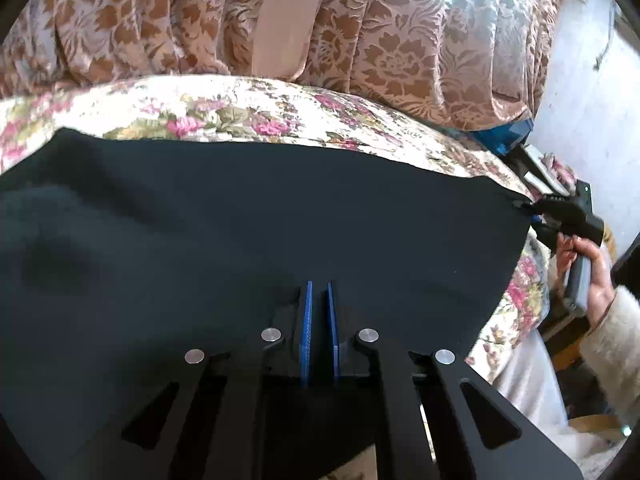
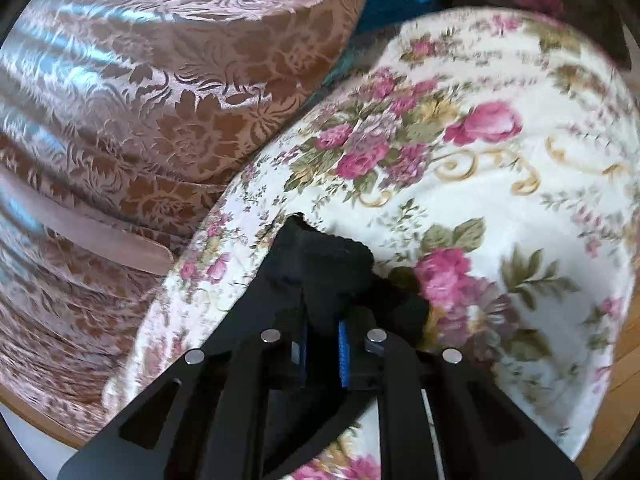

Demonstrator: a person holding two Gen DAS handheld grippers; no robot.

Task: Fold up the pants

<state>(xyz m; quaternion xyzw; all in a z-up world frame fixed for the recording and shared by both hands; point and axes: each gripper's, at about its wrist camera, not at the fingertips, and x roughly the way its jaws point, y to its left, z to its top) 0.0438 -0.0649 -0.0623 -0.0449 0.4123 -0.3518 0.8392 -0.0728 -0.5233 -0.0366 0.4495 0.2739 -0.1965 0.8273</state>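
Observation:
Black pants (image 1: 260, 220) lie spread flat over a cushion with a cream rose-print cover (image 1: 248, 116). In the left wrist view my left gripper (image 1: 319, 300) is at the near edge of the pants, its blue pads (image 1: 307, 320) nearly together with dark cloth between them. The right gripper (image 1: 534, 212) pinches the pants' far right corner. In the right wrist view my right gripper (image 2: 322, 312) is shut on a bunched black corner of the pants (image 2: 320, 256), which hides the fingertips above the rose-print cover (image 2: 500, 208).
A pink-brown damask drape (image 1: 360, 40) hangs behind the cushion and fills the left of the right wrist view, drape (image 2: 140, 100). A person's hand (image 1: 592, 268) in a pale fuzzy sleeve holds the right gripper. Something blue (image 1: 504, 136) sits by a white wall (image 1: 580, 100).

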